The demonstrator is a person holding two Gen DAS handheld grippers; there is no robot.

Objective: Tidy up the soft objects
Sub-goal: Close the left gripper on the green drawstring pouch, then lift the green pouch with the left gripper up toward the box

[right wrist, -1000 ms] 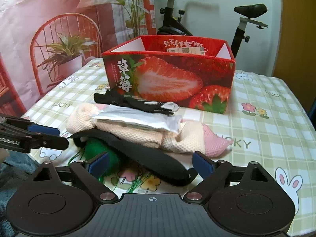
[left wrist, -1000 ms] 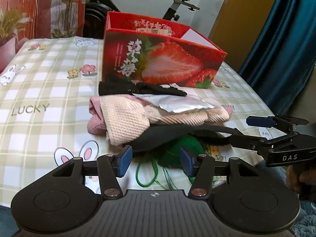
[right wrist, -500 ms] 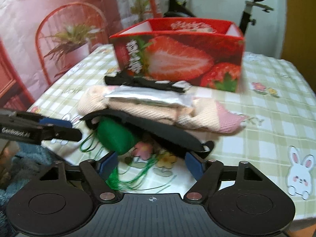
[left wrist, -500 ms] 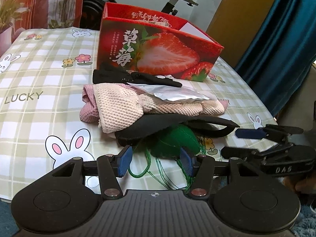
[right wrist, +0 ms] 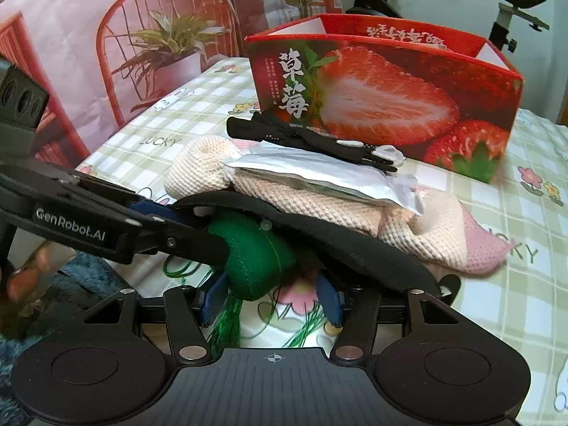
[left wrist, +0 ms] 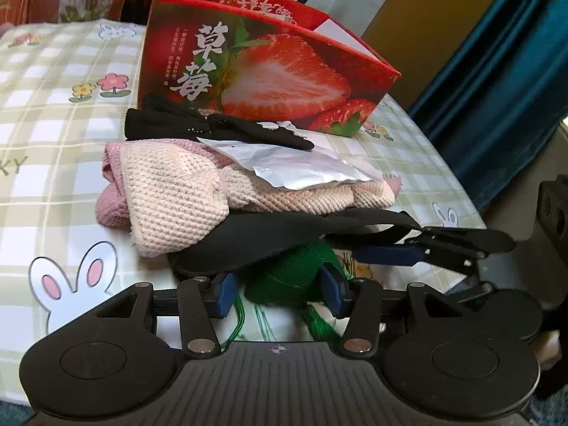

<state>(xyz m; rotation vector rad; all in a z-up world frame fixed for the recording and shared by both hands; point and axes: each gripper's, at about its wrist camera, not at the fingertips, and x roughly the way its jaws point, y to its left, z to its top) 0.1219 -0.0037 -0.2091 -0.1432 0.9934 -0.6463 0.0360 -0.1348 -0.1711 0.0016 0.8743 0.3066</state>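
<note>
A pile of soft things lies on the checked tablecloth: a pink knit cloth (left wrist: 177, 191) (right wrist: 319, 209), a silver foil pouch (left wrist: 301, 170) (right wrist: 319, 177), a black glove (left wrist: 213, 127) (right wrist: 301, 142), a black padded strap (left wrist: 269, 234) (right wrist: 355, 245) and a green tasselled pouch (left wrist: 294, 277) (right wrist: 255, 255). My left gripper (left wrist: 280, 289) is open with its fingers either side of the green pouch. My right gripper (right wrist: 273, 294) is open around the same pouch. Each gripper shows from the side in the other's view.
A red strawberry box (left wrist: 269, 71) (right wrist: 383, 99), open on top, stands behind the pile. The table edge runs close under both grippers. A blue curtain (left wrist: 497, 88) hangs at the right; an exercise bike (right wrist: 507, 10) stands behind the box.
Both grippers have moved forward into the pile and now straddle the green pouch. The right gripper's jaws have narrowed somewhat.
</note>
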